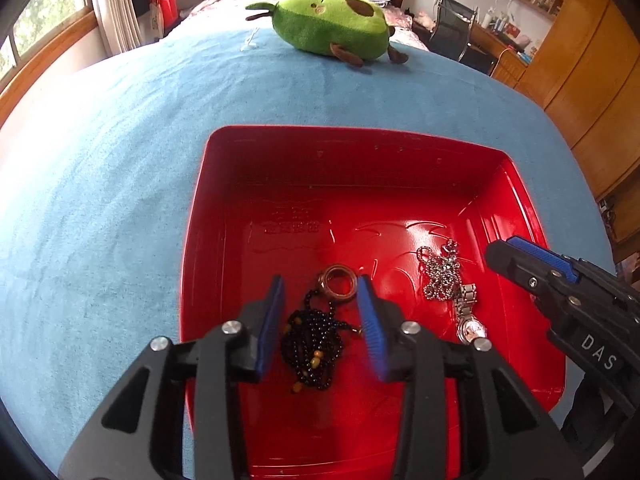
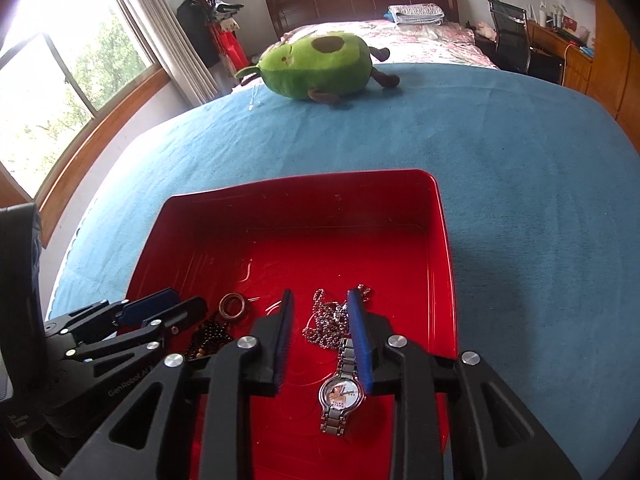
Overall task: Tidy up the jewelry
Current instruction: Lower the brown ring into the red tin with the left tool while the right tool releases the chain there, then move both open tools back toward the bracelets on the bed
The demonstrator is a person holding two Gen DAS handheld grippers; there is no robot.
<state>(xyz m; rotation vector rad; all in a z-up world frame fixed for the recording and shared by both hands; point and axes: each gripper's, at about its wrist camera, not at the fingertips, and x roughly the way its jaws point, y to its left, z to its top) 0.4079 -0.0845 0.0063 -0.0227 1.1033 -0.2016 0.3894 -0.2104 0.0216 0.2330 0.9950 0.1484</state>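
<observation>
A red tray (image 1: 320,133) (image 2: 300,184) lies on the blue blanket and holds all the jewelry. My left gripper (image 1: 321,284) hangs open over a black bead necklace (image 1: 312,344), which lies on the tray floor between its blue pads without touching them. A brown ring (image 1: 339,282) (image 2: 234,306) sits just past its fingertips. My right gripper (image 2: 320,296) is open above a silver ball chain (image 2: 324,320) (image 1: 442,272) and a silver wristwatch (image 2: 342,394) (image 1: 472,328). Both rest on the tray floor between its fingers. Each gripper shows at the edge of the other's view.
A green avocado plush toy (image 1: 332,28) (image 2: 316,68) lies further up the bed. The blue blanket (image 1: 120,160) surrounds the tray. A window is at the left, a wooden wardrobe (image 1: 592,80), a desk and a chair at the right.
</observation>
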